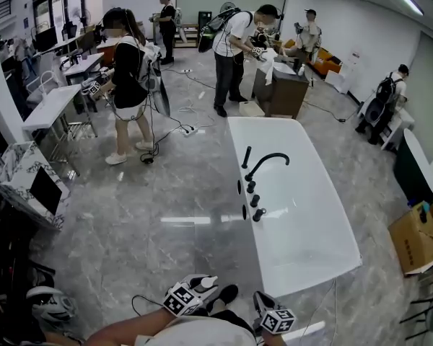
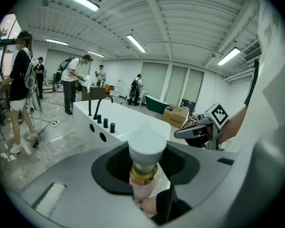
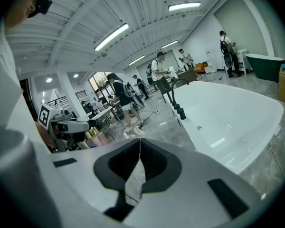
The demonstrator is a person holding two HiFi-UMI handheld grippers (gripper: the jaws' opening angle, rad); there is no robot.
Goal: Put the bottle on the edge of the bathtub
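Observation:
The bottle [image 2: 145, 163] has a white cap, a gold collar and a pink body, and it stands upright between the jaws of my left gripper [image 2: 145, 175], which is shut on it. In the head view the left gripper [image 1: 198, 288] and the right gripper [image 1: 263, 301] are low in the picture, just short of the near end of the white bathtub [image 1: 303, 265]. A black faucet [image 1: 263, 166] stands on the tub's left rim. My right gripper [image 3: 139, 148] is shut with nothing in it. The bathtub [image 3: 228, 113] lies ahead on its right.
Several people stand at the far side of the room, one by a dark cabinet [image 1: 281, 92]. White tables [image 1: 50, 110] line the left, a cardboard box [image 1: 418, 240] sits right of the tub, and cables [image 1: 169, 132] cross the marble floor.

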